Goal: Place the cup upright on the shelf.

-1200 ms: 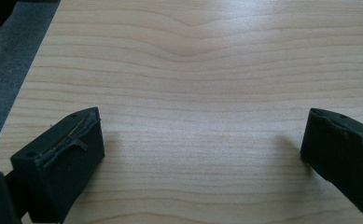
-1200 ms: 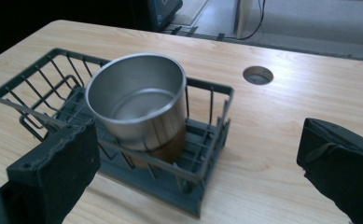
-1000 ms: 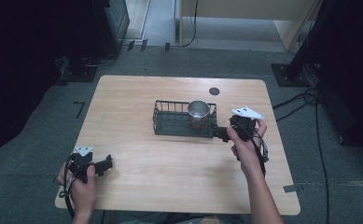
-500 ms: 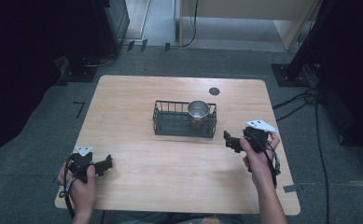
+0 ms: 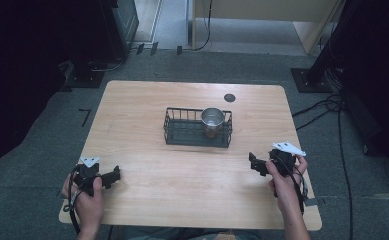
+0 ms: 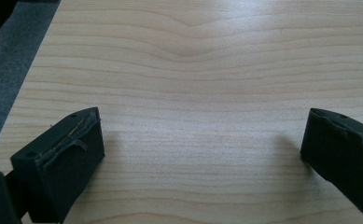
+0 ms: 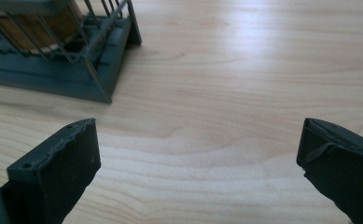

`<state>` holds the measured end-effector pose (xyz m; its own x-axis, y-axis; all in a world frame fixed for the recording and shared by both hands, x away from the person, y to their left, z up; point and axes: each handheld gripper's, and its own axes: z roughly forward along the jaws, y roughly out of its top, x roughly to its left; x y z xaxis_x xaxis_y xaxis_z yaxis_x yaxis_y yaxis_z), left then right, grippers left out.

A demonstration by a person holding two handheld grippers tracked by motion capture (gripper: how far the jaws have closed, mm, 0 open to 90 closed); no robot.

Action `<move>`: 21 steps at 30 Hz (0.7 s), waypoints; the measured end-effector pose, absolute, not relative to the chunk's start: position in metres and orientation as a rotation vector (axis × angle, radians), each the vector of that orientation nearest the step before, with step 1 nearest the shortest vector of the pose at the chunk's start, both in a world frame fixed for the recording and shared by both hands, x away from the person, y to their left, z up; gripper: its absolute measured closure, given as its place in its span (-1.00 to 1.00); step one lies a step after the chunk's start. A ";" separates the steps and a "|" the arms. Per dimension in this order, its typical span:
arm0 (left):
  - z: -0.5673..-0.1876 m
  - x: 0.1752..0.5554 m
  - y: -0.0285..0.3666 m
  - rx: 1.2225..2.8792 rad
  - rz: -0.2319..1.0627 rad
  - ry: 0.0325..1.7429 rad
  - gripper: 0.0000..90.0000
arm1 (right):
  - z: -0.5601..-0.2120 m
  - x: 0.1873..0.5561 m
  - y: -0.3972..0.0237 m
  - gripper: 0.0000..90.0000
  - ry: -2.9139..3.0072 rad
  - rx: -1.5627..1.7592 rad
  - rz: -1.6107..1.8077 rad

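Overhead, cup sits inside basket.

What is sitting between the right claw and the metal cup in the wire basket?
The basket's own wire wall. The metal cup stands inside the wire basket, at its right end, and the open right claw faces it across bare table. Nothing else visible intervenes.

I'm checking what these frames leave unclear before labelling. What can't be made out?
- Cup contents: high view, too small and glary to tell if anything is inside.
- Cup in right gripper view: cut off by the top edge, behind the basket wires.
- Dark disc on the table: too small to identify.
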<state>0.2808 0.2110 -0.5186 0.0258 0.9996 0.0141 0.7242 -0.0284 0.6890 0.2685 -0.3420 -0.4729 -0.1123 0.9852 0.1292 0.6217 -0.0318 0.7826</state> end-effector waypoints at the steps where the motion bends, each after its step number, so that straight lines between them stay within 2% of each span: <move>1: -0.519 0.281 0.211 1.805 0.714 1.749 -1.00 | -0.475 0.267 -0.343 -1.00 1.770 1.690 0.992; 21: -0.519 0.281 0.211 1.806 0.714 1.749 -1.00 | -0.515 0.229 -0.387 -1.00 1.713 1.815 0.879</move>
